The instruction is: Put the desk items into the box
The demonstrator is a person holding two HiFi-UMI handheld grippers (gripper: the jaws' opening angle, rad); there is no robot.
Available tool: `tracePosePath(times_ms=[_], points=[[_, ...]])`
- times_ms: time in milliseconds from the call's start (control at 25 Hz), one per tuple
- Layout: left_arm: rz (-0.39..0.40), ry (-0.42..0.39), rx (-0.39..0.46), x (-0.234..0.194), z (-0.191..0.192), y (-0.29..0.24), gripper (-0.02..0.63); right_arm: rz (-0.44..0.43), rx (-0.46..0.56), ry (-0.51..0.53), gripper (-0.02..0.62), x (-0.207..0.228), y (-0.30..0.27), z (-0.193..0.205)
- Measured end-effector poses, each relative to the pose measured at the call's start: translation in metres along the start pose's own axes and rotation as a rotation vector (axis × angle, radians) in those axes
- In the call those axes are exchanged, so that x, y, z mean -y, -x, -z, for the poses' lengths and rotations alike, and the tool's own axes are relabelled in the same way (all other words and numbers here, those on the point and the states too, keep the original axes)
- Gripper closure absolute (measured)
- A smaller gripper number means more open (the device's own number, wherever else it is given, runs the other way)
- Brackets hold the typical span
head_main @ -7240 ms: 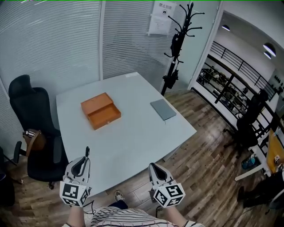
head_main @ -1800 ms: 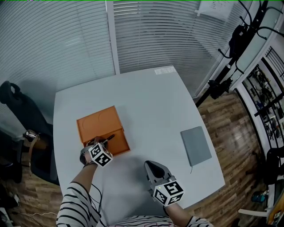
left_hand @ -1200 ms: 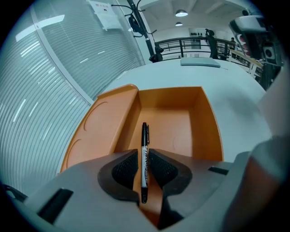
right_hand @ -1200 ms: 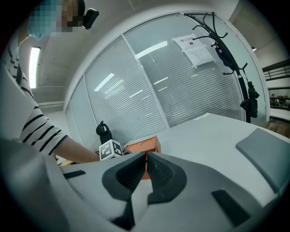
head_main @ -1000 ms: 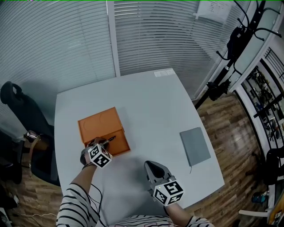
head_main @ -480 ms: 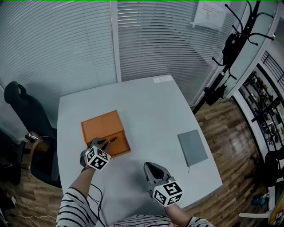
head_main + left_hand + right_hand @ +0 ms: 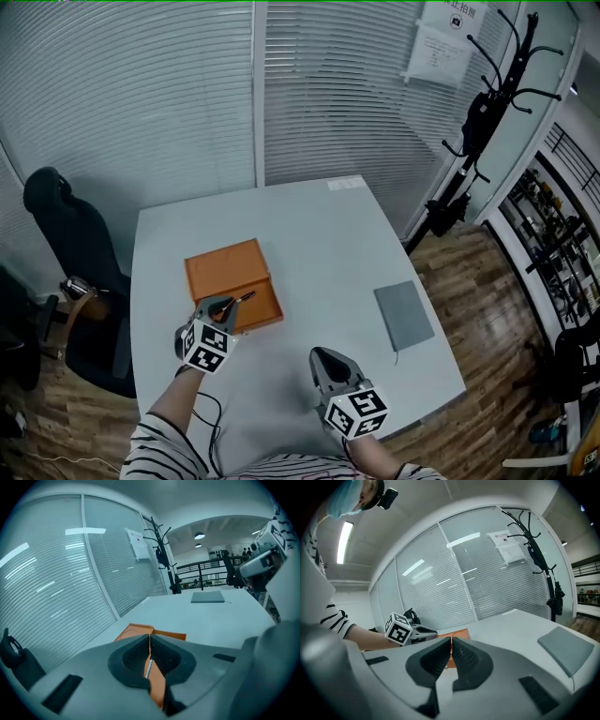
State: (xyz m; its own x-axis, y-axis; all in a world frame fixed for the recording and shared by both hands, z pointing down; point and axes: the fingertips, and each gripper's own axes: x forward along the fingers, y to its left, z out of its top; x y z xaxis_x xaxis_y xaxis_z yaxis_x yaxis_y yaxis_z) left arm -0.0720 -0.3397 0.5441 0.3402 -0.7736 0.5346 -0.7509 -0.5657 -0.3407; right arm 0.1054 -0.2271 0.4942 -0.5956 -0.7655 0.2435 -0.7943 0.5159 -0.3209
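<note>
While the left tool (image 7: 225, 306) (image 7: 149, 644) is clenched on a thin dark pen (image 7: 244, 299), its ribbed black pads pressed together round the sliver of it, the tip of that pen pokes out over the near edge of the flat orange box (image 7: 225, 272) (image 7: 136, 631). This box is a shallow rectangular case of smooth, matte board lying opened in two halves, the farther half stamped with a faint round ring, and it sits on the pale grey desk (image 7: 319, 244) toward the left edge. A slim grey notebook (image 7: 405, 315) (image 7: 208, 597) (image 7: 567, 651) with a plain cover lies flat near the right edge, well apart from the box. The right tool (image 7: 323, 354) (image 7: 451, 641) hangs over the near edge of the desk with its pads closed together and nothing between them. A black office chair (image 7: 66, 253) stands just beside the left edge, white slatted blinds (image 7: 169, 94) run behind the far edge, and a black coat stand (image 7: 478, 94) rises past the far right corner above the wood-plank floor (image 7: 487, 309).
</note>
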Motion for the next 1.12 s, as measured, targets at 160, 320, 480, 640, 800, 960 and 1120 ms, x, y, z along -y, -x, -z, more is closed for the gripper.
tracePosePath(times_ms=[160, 320, 480, 640, 800, 960, 1120], points=[[0.009, 0.044, 0.066, 0.009, -0.008, 0.034, 0.578, 0.013, 0.019, 0.008, 0.568, -0.015, 0.010, -0.001], [0.037, 0.075, 0.136, 0.023, -0.012, 0.072, 0.578, 0.031, 0.033, 0.015, 0.568, -0.033, 0.020, 0.001], [0.059, 0.100, 0.221, 0.035, -0.016, 0.114, 0.578, 0.039, 0.040, 0.022, 0.568, -0.056, 0.028, 0.007], [0.047, 0.121, 0.285, 0.042, -0.012, 0.154, 0.580, 0.049, 0.046, 0.030, 0.569, -0.080, 0.039, 0.014], [0.039, 0.163, 0.316, 0.049, 0.001, 0.186, 0.581, 0.060, 0.050, 0.036, 0.568, -0.101, 0.049, 0.023], [0.058, 0.183, 0.333, 0.060, 0.019, 0.216, 0.581, 0.071, 0.050, 0.041, 0.568, -0.120, 0.058, 0.035], [0.072, 0.177, 0.359, 0.070, 0.034, 0.248, 0.581, 0.086, 0.055, 0.039, 0.569, -0.138, 0.068, 0.045]])
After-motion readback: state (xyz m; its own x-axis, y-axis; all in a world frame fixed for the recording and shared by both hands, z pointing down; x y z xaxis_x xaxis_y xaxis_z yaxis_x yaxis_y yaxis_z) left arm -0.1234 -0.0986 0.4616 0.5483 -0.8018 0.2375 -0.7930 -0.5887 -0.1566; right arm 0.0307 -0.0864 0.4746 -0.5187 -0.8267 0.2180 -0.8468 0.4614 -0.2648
